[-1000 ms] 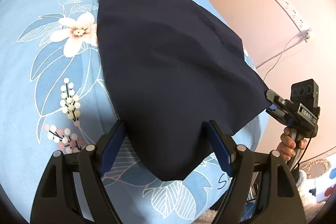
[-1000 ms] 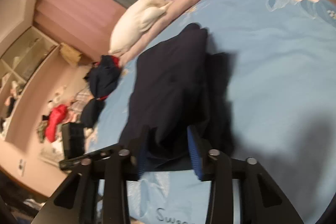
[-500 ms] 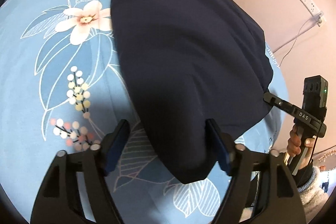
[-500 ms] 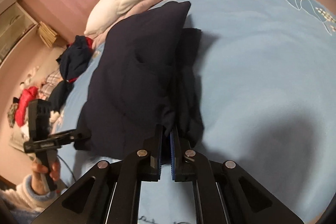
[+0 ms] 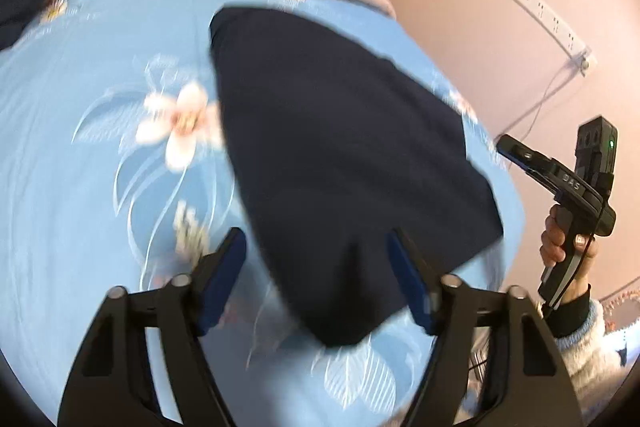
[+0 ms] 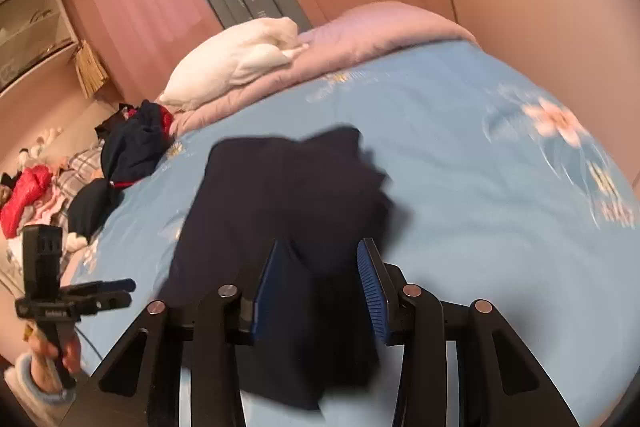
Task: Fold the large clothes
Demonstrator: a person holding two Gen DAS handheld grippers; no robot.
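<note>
Both sets of jaws are seen parted, with nothing clamped. On the left gripper (image 5: 318,259), the blue pads stand wide and are closing; the near corner of the dark navy garment (image 5: 340,155) lies between them, but no pad is seen pressing on the cloth. On the right gripper (image 6: 320,267), the blue pads stand at a moderate gap and are opening; the near end of the same garment is seen between them, apart from both pads.

The garment is laid on the light blue floral bedsheet (image 5: 80,187), folded into a compact dark shape, with its far edge directed towards the pink quilt (image 6: 380,27) at the head of the bed. A white pillow (image 6: 236,63) is placed on that quilt.

In the left wrist view, the right gripper is seen beside the bed edge, just clear of the garment's corner, and is held by a hand (image 5: 560,239) in a fluffy pale sleeve. A white power strip (image 5: 552,23) is fixed to the pink wall. In the right wrist view, a pile of dark and red clothes (image 6: 132,147) is seen at the far left edge of the bed. Both views are blurred.
</note>
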